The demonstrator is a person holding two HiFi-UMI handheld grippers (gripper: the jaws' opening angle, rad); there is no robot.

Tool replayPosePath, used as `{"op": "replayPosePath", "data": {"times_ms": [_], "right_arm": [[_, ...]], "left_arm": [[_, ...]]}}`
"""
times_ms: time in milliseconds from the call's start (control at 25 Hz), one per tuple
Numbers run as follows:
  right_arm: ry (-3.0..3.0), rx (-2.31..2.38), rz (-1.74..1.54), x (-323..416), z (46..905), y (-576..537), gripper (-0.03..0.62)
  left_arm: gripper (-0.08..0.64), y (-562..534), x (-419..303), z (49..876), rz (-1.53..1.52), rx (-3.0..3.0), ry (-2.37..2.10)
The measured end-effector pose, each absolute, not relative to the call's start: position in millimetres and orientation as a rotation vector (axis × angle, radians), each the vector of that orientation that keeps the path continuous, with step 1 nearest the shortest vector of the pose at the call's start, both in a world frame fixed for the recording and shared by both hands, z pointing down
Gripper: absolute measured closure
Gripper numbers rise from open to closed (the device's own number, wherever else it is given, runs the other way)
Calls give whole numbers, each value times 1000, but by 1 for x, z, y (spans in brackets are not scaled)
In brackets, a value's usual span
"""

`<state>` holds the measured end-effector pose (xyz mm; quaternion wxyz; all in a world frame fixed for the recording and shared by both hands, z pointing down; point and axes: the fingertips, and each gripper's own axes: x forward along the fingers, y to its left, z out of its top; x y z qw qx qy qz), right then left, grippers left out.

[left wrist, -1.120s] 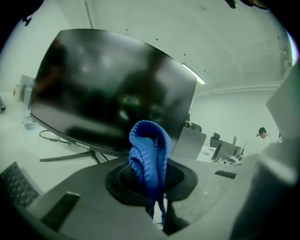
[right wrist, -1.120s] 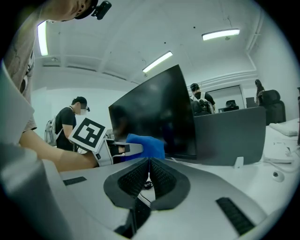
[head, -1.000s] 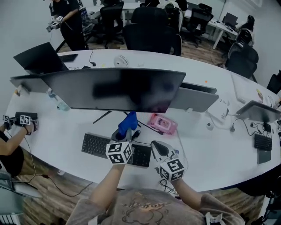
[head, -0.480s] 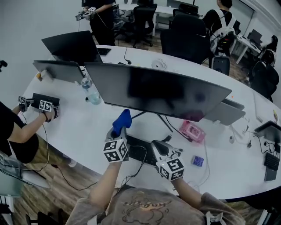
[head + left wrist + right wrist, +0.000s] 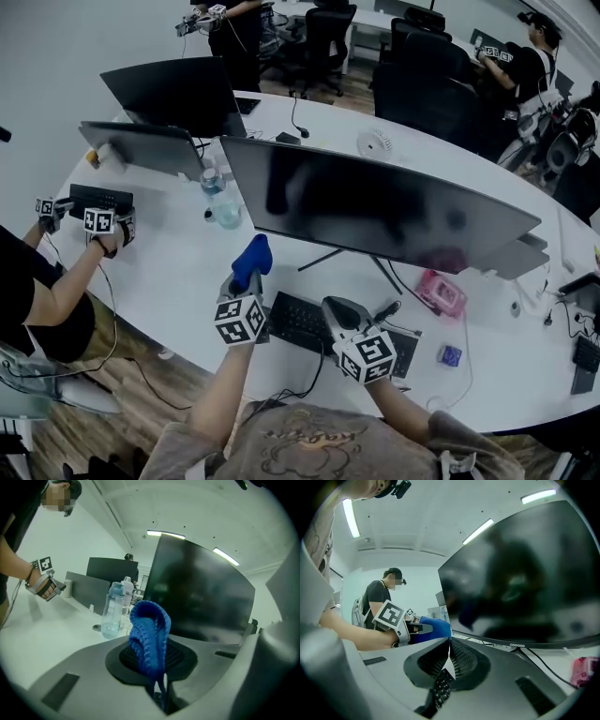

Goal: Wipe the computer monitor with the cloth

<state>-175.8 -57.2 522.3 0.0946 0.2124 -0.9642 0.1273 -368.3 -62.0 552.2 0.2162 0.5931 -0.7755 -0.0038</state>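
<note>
The wide dark monitor [image 5: 375, 211] stands on the white table [image 5: 178, 281], its screen facing me. My left gripper [image 5: 246, 281] is shut on a blue knitted cloth [image 5: 252, 259], held up just below and left of the monitor's lower left corner, apart from the screen. In the left gripper view the cloth [image 5: 149, 639] bulges up from between the jaws, with the monitor [image 5: 201, 597] close behind it. My right gripper [image 5: 336, 311] hovers over the black keyboard [image 5: 298, 321], shut with nothing in it. The right gripper view shows the screen [image 5: 525, 583] and the cloth [image 5: 435, 627] to the left.
A water bottle [image 5: 223, 208] stands by the monitor's left end. A pink box [image 5: 442, 292] and a small blue object [image 5: 451, 355] lie to the right. Another person's hands with grippers [image 5: 94, 223] rest at the table's left. More screens [image 5: 173, 94] stand behind.
The head view has swung left, so the monitor now stretches off to the right. My left gripper with the cloth now sits by the monitor's lower left corner. The right gripper stays over the keyboard.
</note>
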Motion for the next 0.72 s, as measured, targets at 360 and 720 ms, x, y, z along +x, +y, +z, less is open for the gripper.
{"op": "replayPosePath", "data": {"times_ms": [360,720], "right_arm": [[-2821,633,407,-218,542,-81,569],[-2778,681,432,-220,553,-114,569]], "left_arm": [[512,-84,-430,594,-11,1535,-2140],[512,-135,-436,630,28,1528,-2085]]}}
